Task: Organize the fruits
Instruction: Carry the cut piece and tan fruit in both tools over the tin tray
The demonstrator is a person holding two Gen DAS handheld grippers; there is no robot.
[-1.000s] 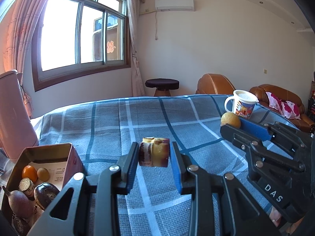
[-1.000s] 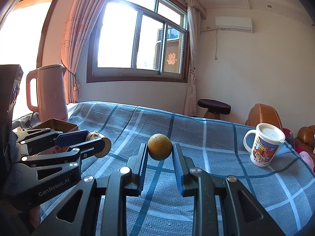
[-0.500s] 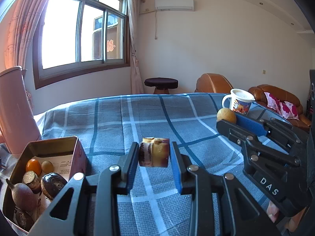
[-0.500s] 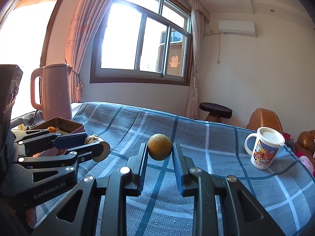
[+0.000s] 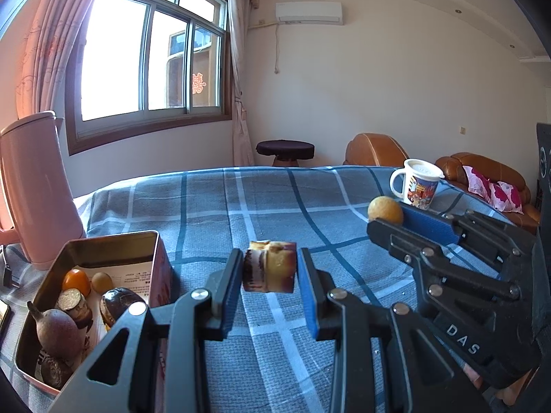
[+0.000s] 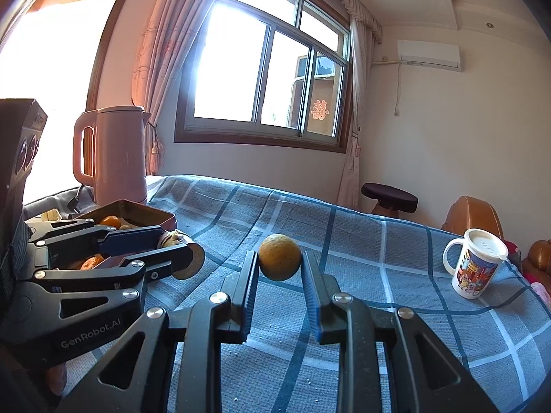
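Observation:
My left gripper point(image 5: 269, 266) is shut on a cut chunk of yellow fruit with dark peel point(image 5: 270, 270), held above the blue checked cloth. Just left of it stands an open tin box point(image 5: 110, 237) holding several fruits. My right gripper point(image 6: 279, 263) is shut on a round yellow-orange fruit point(image 6: 279, 257), also off the cloth. In the left wrist view the right gripper point(image 5: 387, 218) reaches in from the right with the round fruit point(image 5: 385, 209) at its tip. The right wrist view shows the left gripper point(image 6: 182, 253) in front of the tin box point(image 6: 148, 211).
A pink kettle point(image 5: 38, 186) stands behind the tin at the table's left edge, with a cable beside it. A white printed mug point(image 6: 477, 268) with a lid sits at the far right of the cloth. Brown sofas and a stool lie beyond the table.
Both grippers have drifted left toward the tin box, each still gripping its fruit. The tin and kettle sit further into both views.

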